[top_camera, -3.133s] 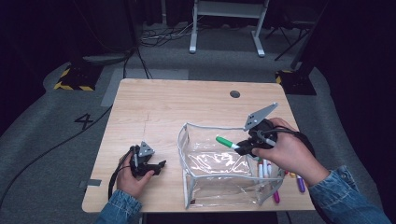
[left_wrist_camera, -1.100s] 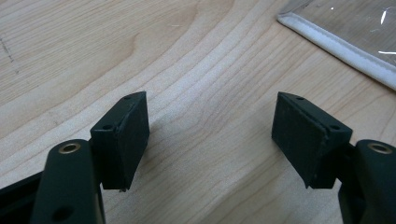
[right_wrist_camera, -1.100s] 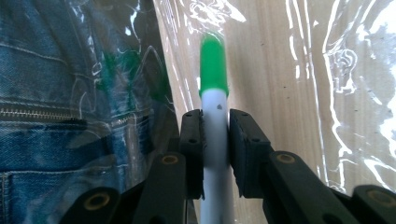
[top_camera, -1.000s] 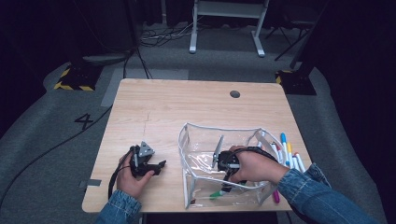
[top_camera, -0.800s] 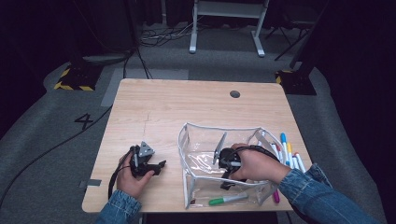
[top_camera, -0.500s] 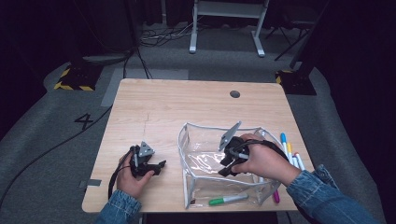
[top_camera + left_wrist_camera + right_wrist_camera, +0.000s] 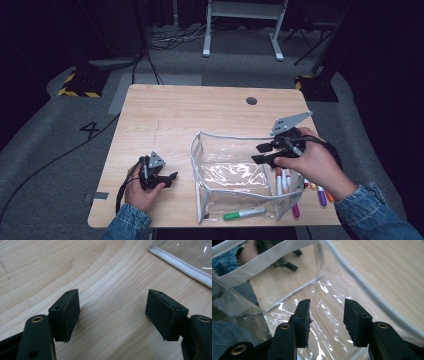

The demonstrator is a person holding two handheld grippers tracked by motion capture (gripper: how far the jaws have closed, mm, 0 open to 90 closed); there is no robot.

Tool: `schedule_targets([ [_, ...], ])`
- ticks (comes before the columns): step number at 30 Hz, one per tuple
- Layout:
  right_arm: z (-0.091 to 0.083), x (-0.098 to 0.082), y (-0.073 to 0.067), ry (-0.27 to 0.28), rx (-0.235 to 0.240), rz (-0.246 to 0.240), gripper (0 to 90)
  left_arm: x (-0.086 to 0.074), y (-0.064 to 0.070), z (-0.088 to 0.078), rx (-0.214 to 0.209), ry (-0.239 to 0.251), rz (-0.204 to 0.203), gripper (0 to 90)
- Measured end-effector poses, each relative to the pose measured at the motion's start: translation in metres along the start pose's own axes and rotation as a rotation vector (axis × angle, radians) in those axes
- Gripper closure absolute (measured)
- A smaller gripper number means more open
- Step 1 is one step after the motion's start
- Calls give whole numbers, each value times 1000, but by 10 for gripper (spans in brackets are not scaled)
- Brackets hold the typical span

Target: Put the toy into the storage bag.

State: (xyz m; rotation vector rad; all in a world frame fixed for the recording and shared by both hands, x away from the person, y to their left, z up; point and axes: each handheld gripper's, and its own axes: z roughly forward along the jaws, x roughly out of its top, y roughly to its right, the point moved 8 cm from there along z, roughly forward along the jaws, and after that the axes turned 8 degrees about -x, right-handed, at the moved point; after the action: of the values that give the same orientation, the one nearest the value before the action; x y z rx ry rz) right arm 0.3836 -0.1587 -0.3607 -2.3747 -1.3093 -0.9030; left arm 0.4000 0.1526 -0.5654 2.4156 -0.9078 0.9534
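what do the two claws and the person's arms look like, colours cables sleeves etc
Both claws are black. The left claw has a small grey three-cornered plate on top and a black cable looping beside the wrist. The right claw carries a larger grey plate and a black cable over the hand. In the gripper views each jaw ends in a flat black rectangular pad with brass-coloured pivot rivets. Both forearms wear blue denim sleeves.

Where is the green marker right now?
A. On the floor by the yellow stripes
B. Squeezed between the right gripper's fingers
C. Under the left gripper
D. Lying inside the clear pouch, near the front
D. The green marker lies flat on the bottom of the clear pouch, near its front edge, while the right gripper hovers above with nothing between its fingers.
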Motion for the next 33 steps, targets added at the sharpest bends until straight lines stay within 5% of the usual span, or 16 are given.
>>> schedule_targets([
  [11,-53,-24,40,67,-102,100,566,-1,1,-1,0,-1,1,283],
  [22,-89,-65,82,104,-228,232,552,-2,2,-1,-4,2,-5,282],
  [33,-90,-127,125,40,-382,373,562,-2,1,-1,-3,2,-3,282],
])
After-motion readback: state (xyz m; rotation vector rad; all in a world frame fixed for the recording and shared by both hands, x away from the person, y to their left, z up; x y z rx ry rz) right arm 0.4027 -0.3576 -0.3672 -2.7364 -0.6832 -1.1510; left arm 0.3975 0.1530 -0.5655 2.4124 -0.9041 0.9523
